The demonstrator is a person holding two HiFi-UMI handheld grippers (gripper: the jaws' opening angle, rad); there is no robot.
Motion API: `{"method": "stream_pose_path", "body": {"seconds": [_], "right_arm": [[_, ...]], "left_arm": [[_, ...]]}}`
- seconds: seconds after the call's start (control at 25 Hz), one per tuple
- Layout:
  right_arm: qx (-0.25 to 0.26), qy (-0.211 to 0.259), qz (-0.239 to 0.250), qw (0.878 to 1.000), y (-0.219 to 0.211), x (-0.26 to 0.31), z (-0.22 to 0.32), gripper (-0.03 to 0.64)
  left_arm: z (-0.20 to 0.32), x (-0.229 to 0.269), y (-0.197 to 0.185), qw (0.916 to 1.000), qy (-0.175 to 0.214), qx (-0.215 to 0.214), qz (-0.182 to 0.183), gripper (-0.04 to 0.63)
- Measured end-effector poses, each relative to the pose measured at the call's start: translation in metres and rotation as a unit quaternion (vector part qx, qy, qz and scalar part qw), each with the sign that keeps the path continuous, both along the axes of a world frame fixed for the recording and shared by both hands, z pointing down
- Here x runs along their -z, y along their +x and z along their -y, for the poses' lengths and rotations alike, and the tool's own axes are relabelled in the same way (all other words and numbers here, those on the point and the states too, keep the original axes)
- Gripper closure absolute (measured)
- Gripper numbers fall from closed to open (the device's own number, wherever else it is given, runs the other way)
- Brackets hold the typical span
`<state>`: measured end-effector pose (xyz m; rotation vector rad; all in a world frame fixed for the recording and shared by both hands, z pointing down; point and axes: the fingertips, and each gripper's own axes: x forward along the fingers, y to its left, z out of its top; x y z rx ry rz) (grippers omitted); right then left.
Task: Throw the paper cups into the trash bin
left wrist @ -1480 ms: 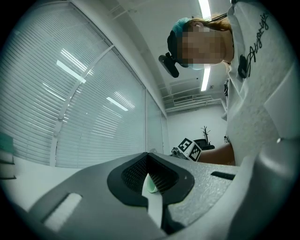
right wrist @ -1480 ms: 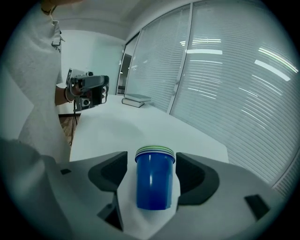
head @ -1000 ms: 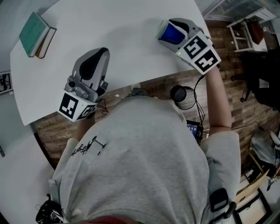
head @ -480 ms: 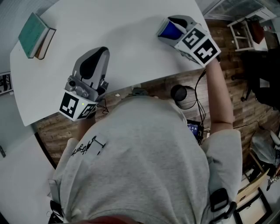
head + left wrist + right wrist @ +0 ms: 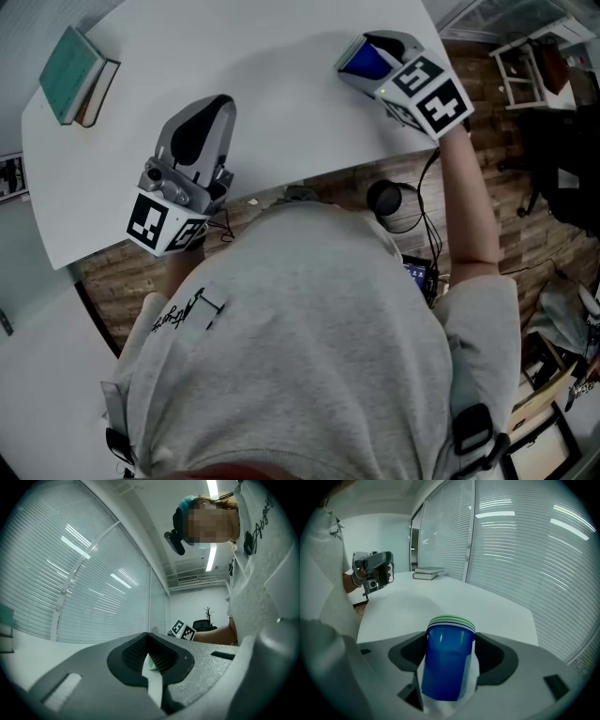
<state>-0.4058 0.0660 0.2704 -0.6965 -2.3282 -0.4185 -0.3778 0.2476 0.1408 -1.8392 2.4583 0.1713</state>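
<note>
Little has moved in the last second: the right gripper (image 5: 373, 58) has edged slightly forward over the table (image 5: 272, 84) and turned a touch about its wrist, so its marker cube shows a different angle. The left gripper (image 5: 198, 131) has barely stirred.

The right gripper's jaws are clamped on a stack of paper cups (image 5: 447, 663), blue outside with green and white rims nested at the top. The stack's long axis runs along the jaws, with the rims pointing away from the gripper body and the base back toward it. It juts out beyond the fingertips, above the tabletop and not touching it.

The left gripper's jaws are drawn close, with only a thin pale slit between the pads. Nothing I can make out is gripped there.

Behind and below the right gripper, past the table edge and toward the person's body, a dark round container (image 5: 384, 200) stands on the wooden floor. It is probably the trash bin, though I cannot be sure. If so, the coming move is a pull back and down. The right gripper is near that container, while the left is well apart from it. A book (image 5: 80, 73) lies far off beyond the left gripper.
</note>
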Motion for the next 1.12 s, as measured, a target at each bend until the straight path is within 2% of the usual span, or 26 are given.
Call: {"method": "stream_pose_path", "body": {"seconds": [0.48,1.12], "right_arm": [[-0.004,-0.005,0.049,0.999,0.003,0.007,0.004,0.321],[-0.021,-0.056,0.140,0.988,0.012,0.044,-0.010,0.321]], "left_arm": [[0.009,0.003,0.000,1.0000,0.000,-0.006,0.002,0.601],[0.024,0.005,0.010,0.9998,0.003,-0.022,0.001,0.601]]}}
